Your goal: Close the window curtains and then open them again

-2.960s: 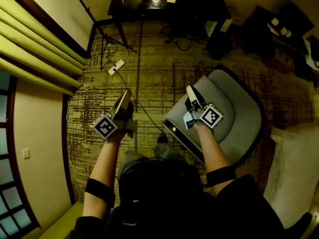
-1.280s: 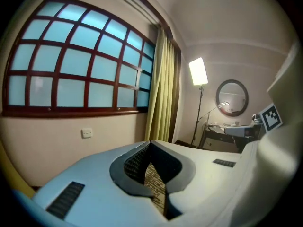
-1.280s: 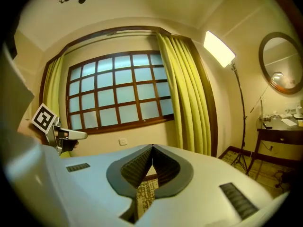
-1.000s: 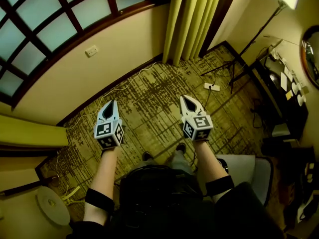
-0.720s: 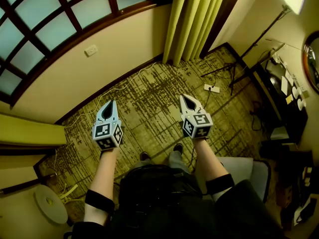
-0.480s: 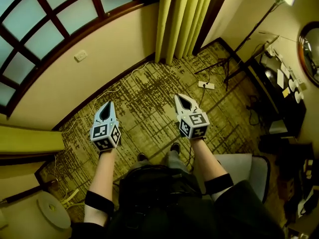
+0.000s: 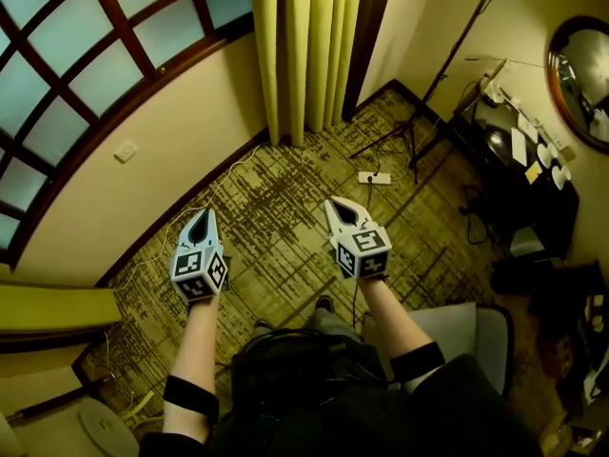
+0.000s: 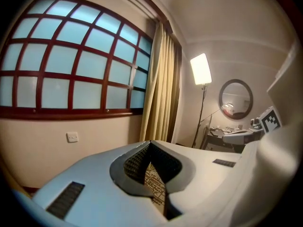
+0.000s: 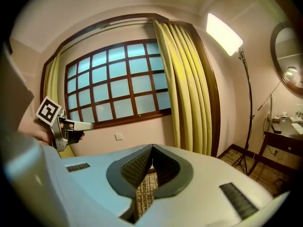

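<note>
Both jaws are pressed together on nothing: the left gripper (image 7: 202,215) and the right gripper (image 7: 335,206) each show only patterned carpet (image 7: 276,198) through the gap behind their closed tips. They hover side by side above the floor, pointing toward the window wall and touching nothing.

The yellow curtain (image 7: 303,46) hangs bunched at the right end of the window (image 7: 86,55), ahead of the right gripper and well apart from it. The panes are uncovered, so the closing step looks not yet begun – this is the approach. Next, I judge, a gripper must reach the curtain's free edge, spread its jaws, clamp a fold and draw it across the glass. Thin fabric may slip from a shallow bite.

The head view alone shows the gap between grippers and curtain, plus a power strip (image 7: 374,177) and cable on the floor near the path. The right gripper view adds a second curtain (image 9: 52,79) gathered at the window's far left, beyond the left gripper. The left gripper view shows the floor lamp (image 8: 200,70) and round mirror (image 8: 235,99) – and no second curtain.
</note>
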A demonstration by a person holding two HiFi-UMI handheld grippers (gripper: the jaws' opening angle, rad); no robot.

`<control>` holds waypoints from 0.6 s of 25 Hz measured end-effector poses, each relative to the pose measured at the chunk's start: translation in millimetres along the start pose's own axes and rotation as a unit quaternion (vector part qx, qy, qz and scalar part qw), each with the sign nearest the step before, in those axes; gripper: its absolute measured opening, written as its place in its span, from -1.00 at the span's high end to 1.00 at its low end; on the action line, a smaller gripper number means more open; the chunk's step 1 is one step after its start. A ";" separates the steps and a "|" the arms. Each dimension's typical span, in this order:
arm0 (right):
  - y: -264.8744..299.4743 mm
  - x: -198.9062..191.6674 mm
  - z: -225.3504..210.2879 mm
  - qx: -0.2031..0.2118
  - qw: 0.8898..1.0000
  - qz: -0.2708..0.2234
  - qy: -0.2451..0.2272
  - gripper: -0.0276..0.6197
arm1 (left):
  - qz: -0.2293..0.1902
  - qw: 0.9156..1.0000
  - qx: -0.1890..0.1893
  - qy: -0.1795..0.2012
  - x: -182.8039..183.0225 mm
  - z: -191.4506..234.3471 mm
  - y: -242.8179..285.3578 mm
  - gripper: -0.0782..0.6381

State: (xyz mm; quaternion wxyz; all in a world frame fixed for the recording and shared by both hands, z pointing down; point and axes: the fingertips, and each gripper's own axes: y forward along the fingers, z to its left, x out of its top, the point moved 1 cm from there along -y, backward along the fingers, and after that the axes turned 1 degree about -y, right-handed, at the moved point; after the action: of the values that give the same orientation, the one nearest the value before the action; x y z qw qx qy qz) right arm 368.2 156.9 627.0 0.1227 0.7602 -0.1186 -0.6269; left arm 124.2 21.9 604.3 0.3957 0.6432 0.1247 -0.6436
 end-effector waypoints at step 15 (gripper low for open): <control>44.8 33.2 -70.0 -0.019 1.000 0.016 0.016 0.91 | 0.011 0.998 -0.049 0.024 39.6 -51.0 97.5 0.76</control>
State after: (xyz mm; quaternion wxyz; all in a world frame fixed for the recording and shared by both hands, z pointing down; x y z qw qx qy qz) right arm 442.0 106.3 624.2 0.1491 0.7654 -0.1164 -0.6151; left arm 232.2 -21.7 594.4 0.4305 0.6395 0.1588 -0.6169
